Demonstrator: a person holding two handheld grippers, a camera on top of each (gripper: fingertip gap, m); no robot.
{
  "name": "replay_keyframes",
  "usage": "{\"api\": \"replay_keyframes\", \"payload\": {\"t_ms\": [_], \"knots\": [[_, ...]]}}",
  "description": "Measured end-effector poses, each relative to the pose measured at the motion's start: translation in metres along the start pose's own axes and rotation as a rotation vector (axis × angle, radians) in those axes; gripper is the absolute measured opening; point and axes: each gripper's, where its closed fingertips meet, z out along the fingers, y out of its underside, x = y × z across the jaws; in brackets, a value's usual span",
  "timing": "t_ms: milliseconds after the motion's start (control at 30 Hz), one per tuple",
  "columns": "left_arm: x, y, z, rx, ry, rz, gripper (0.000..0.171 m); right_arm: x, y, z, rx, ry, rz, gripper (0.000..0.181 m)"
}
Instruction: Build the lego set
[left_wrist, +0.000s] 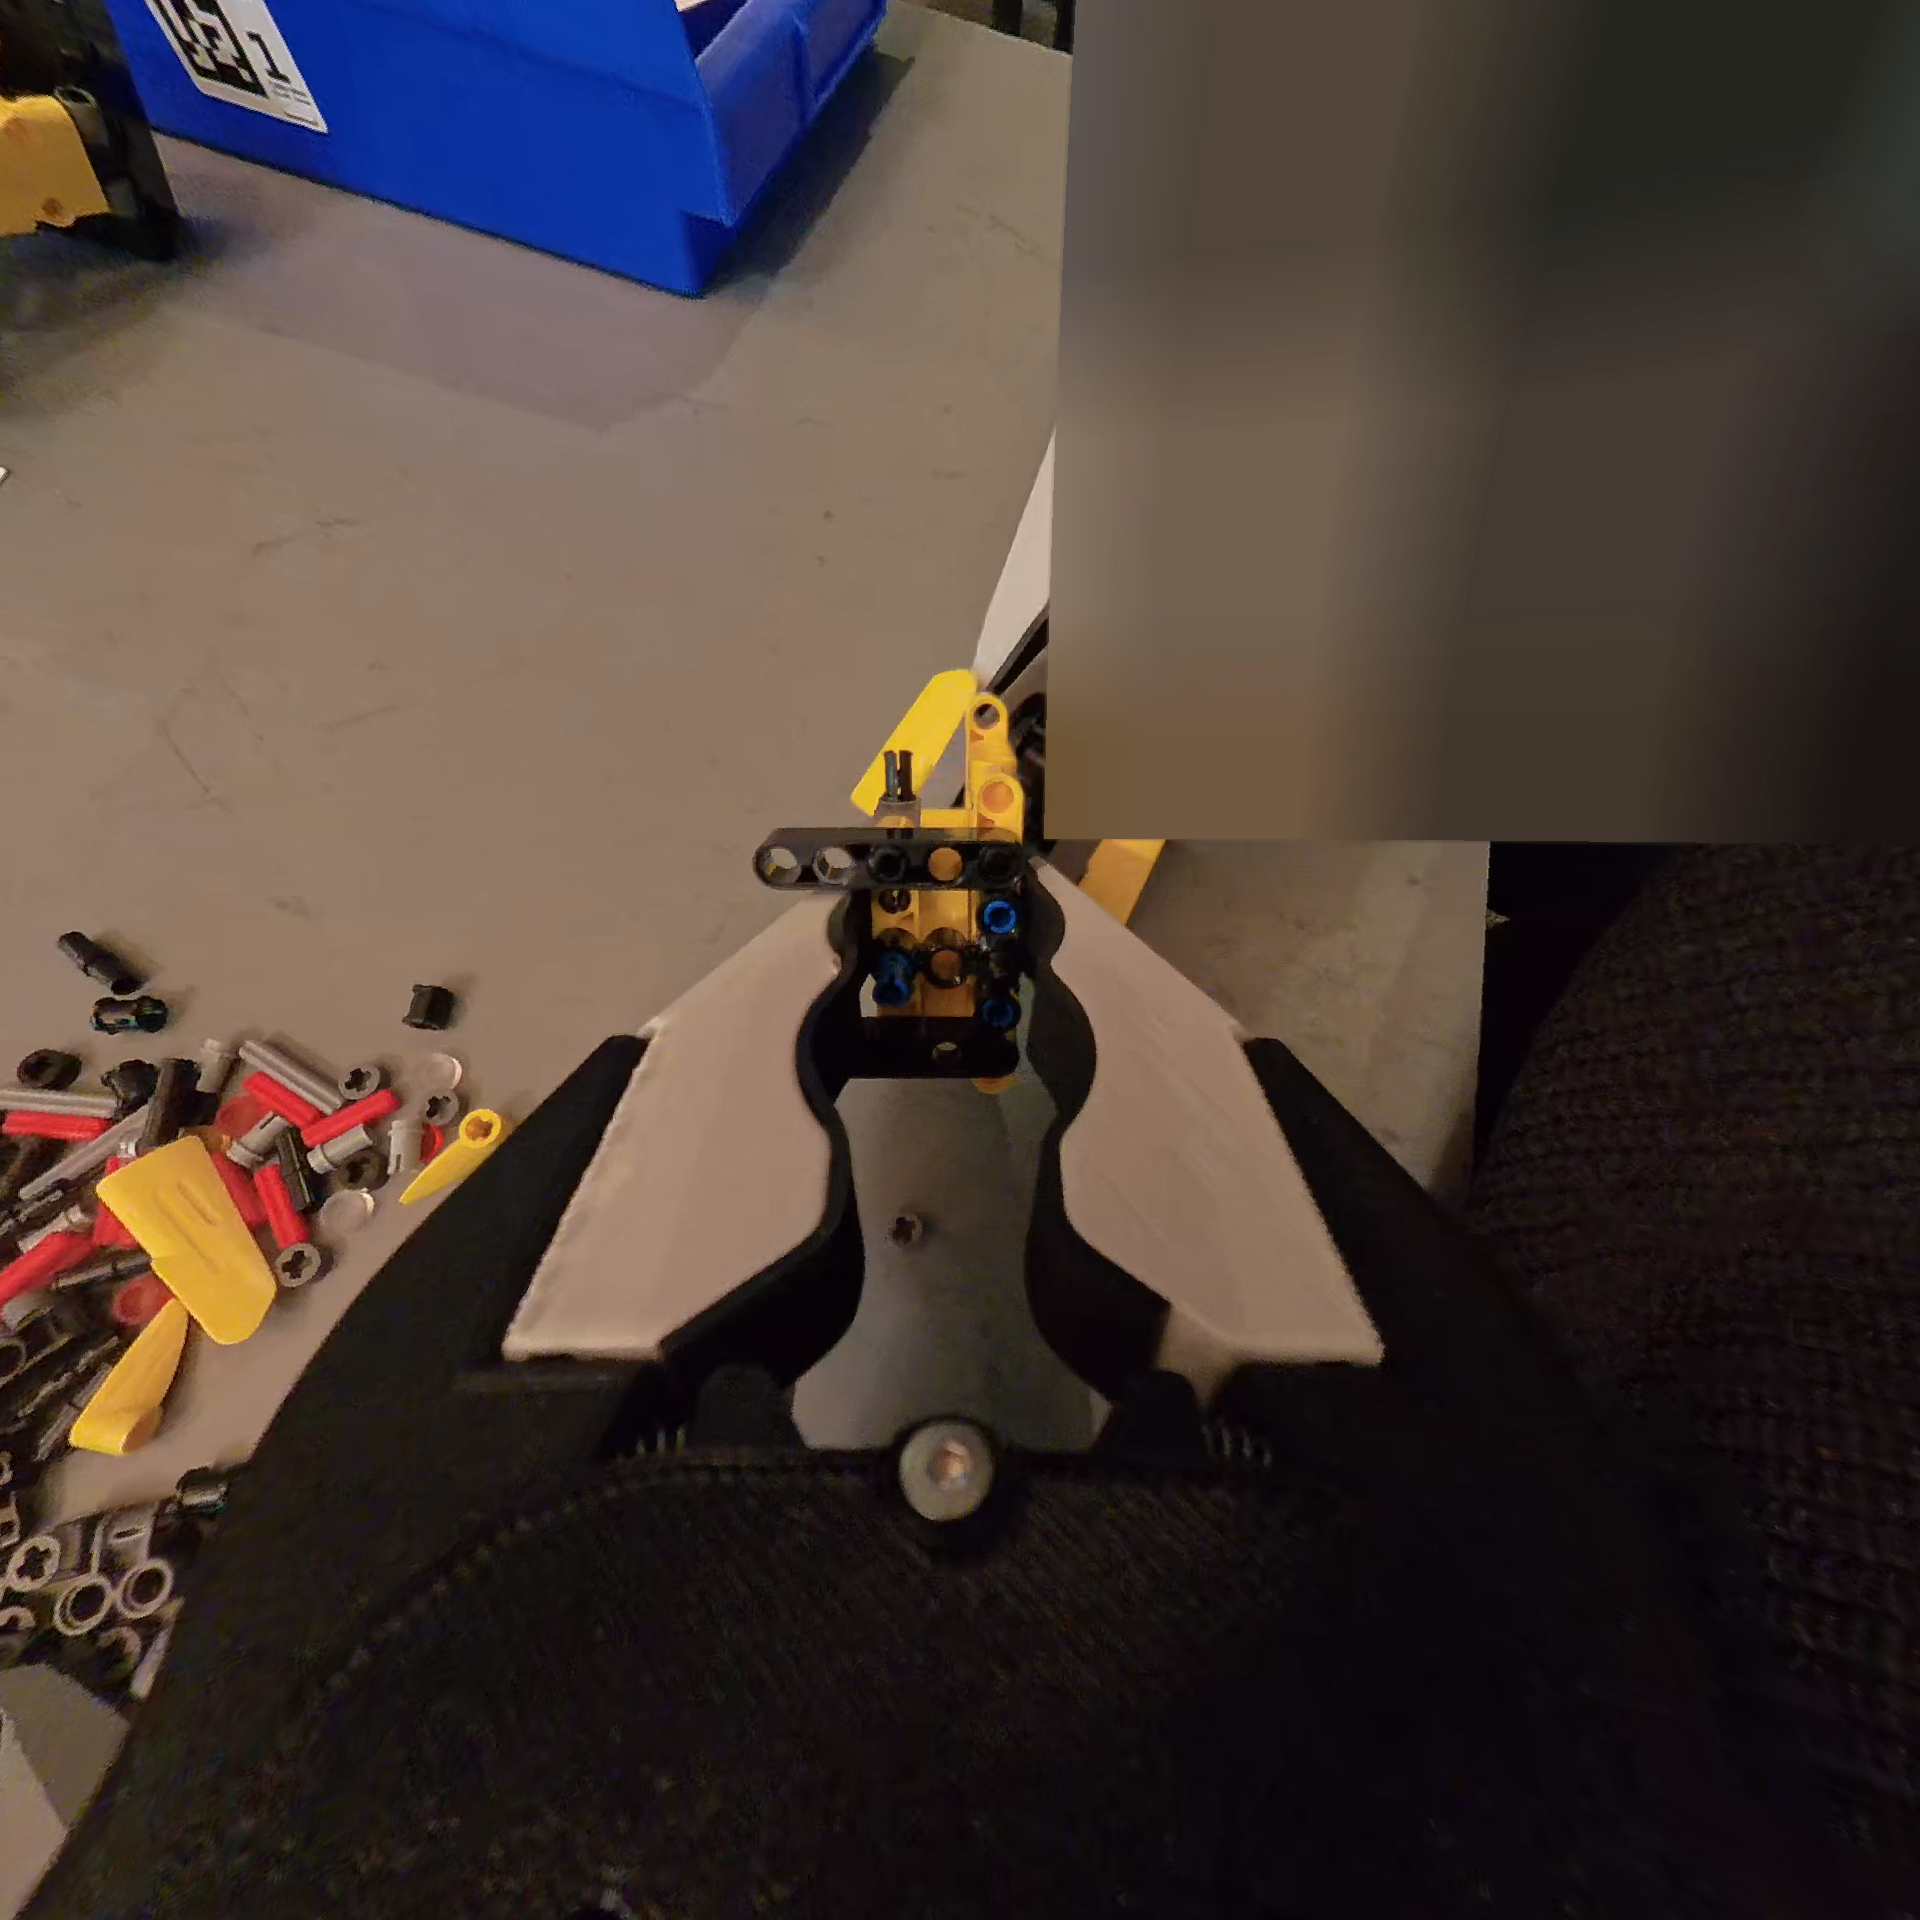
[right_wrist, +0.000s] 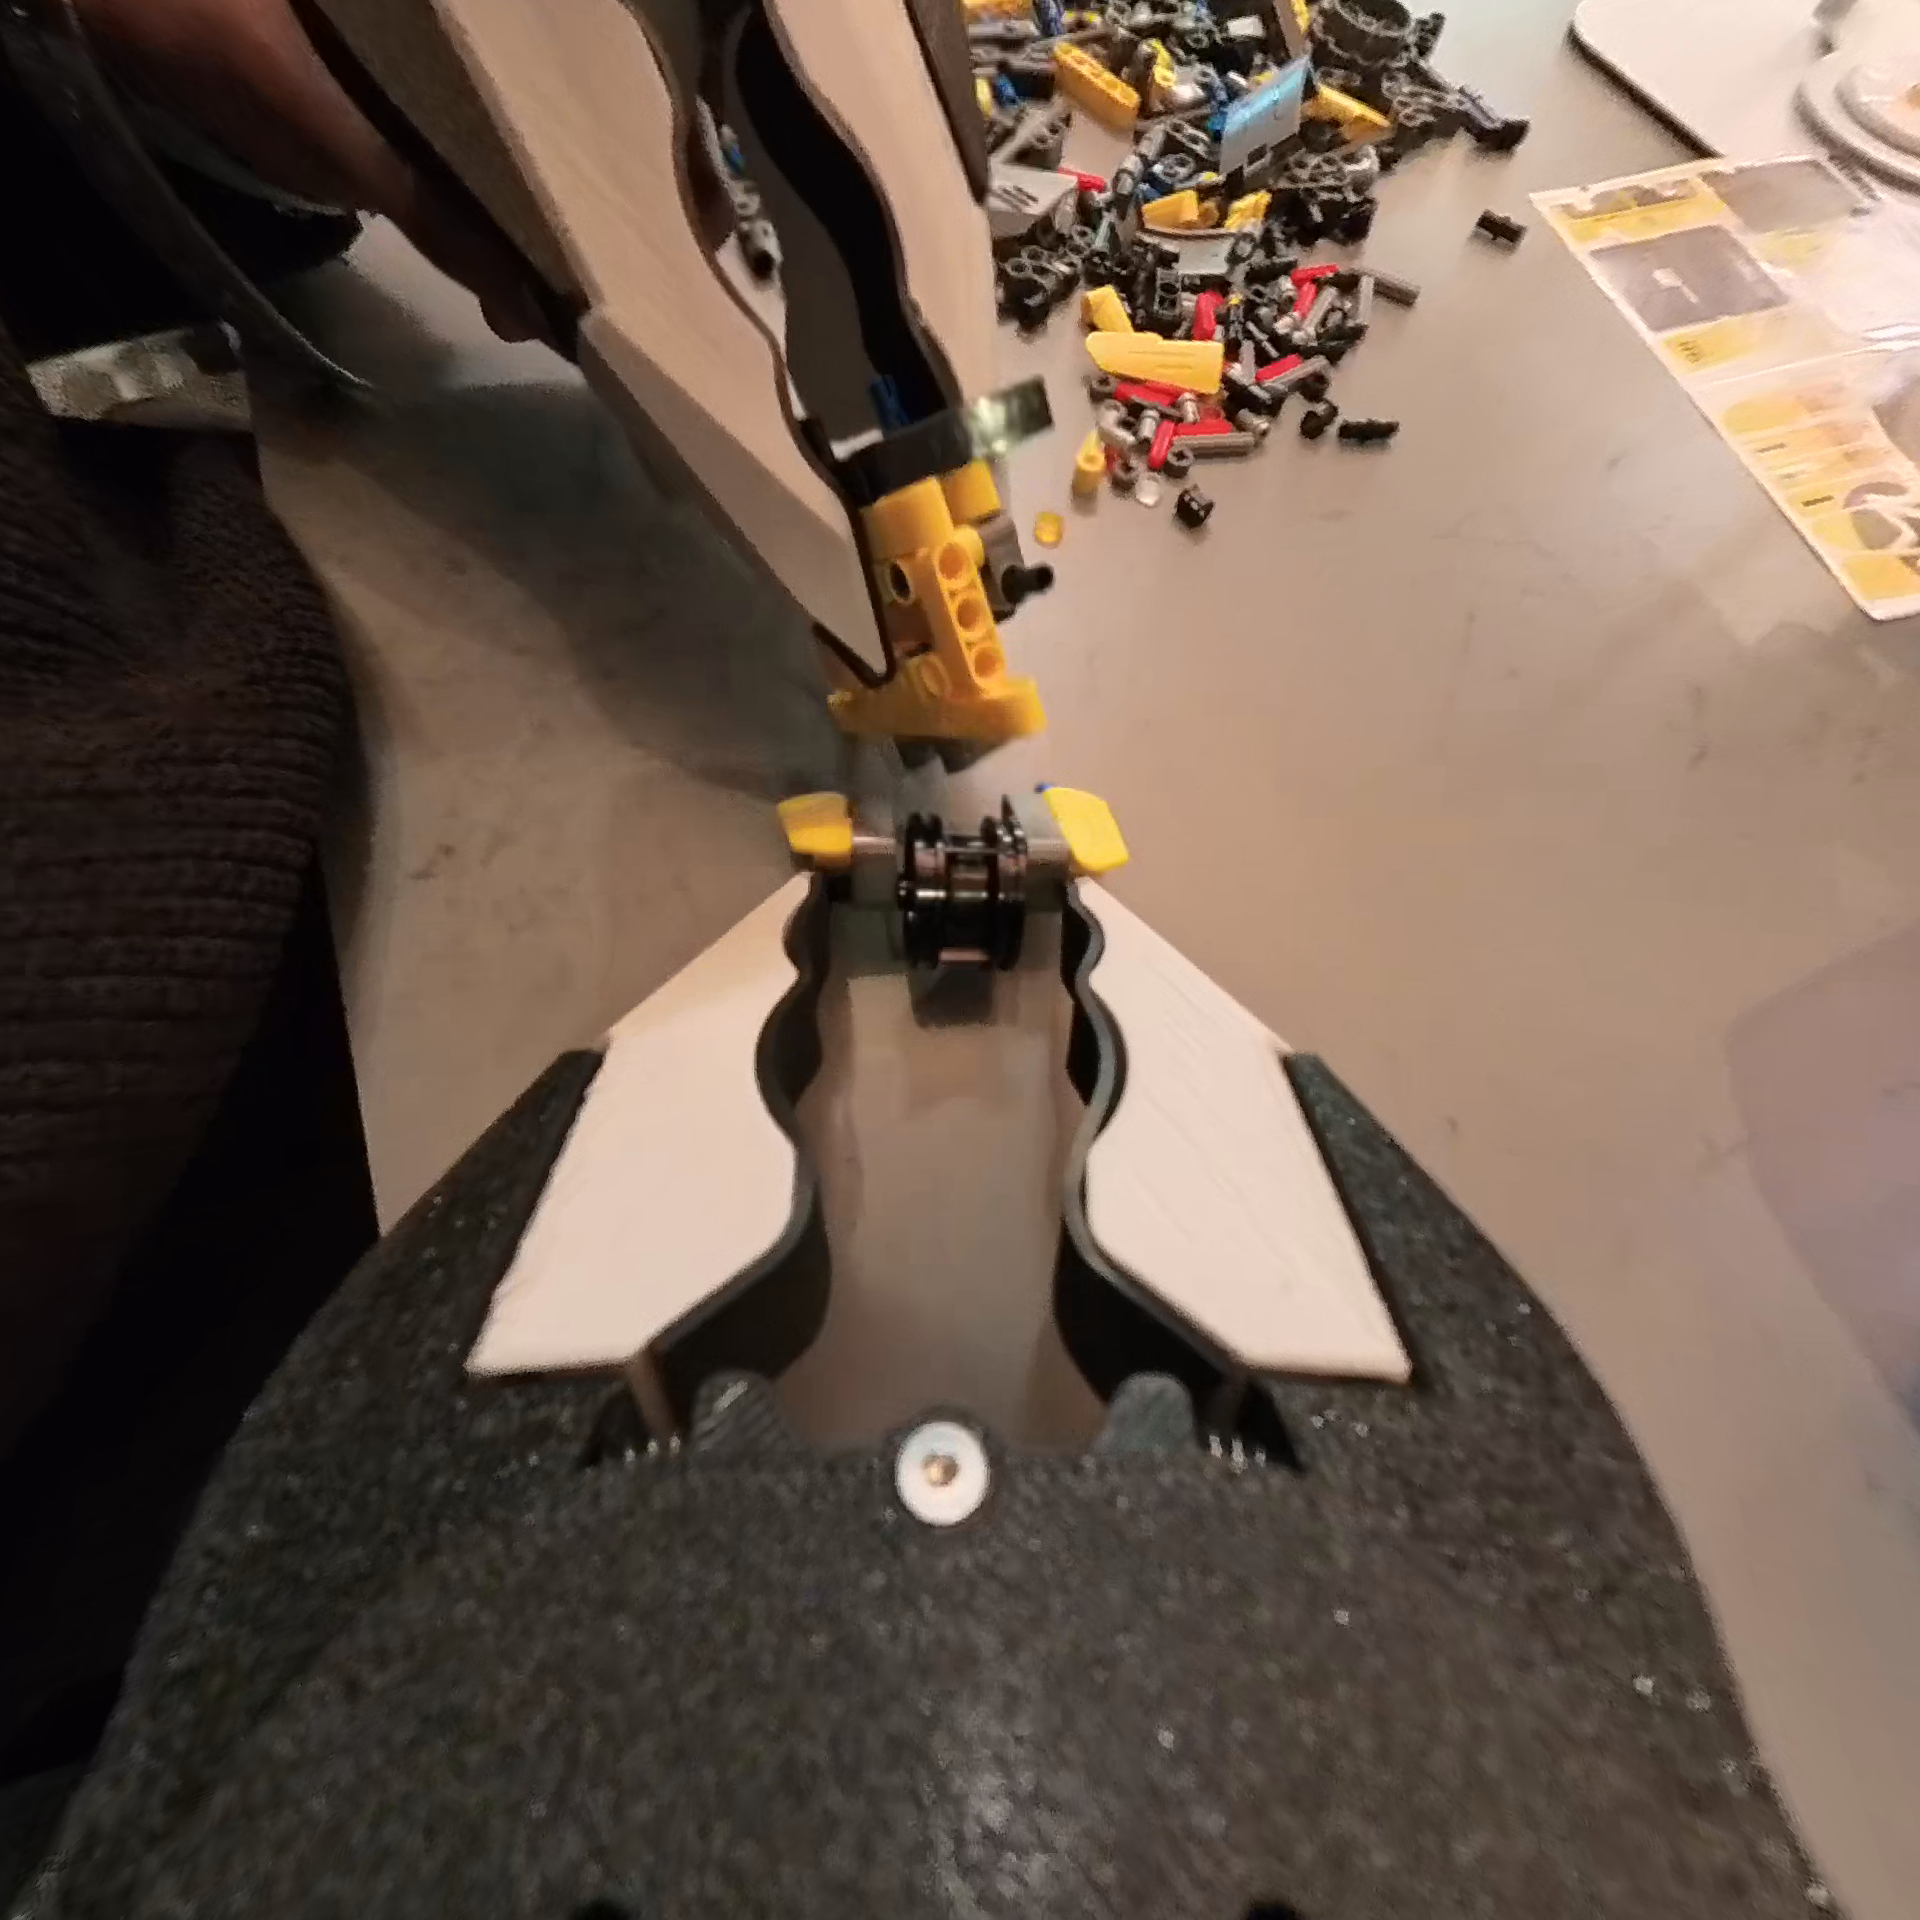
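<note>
grey table | yellow assembly clamped between left gripper fingers

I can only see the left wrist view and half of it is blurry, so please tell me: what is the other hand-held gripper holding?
Observer: The right hand-held gripper pinches a short grey axle by its ends. The axle carries a black wheel and has a yellow piece at each end.
Operator: Is there anything on that side I can't see?
Observer: Yes, a printed instruction sheet lies flat on the grey table, to the right of the big pile of loose pieces.
</note>
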Motion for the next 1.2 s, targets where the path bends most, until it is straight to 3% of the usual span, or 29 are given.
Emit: {"api": "replay_keyframes", "payload": {"t_ms": [200,400,933,1200], "knots": [[-0.001,-0.006,-0.005,0.028,0.023,-0.033,0.024,0.006,0.007,-0.009,-0.005,0.036,0.017,0.048],[-0.007,-0.012,-0.013,0.082,0.034,-0.068,0.023,0.004,0.008,-0.01,-0.002,0.014,0.018,0.071],[-0.009,-0.004,-0.018,0.114,0.058,-0.103,0.023,0.002,0.008,0.014,-0.088,-0.063,-0.036,0.058],[-0.018,-0.003,-0.025,0.14,0.037,-0.117,0.023,0.0,-0.007,0.014,-0.015,-0.08,-0.028,0.049]]}}
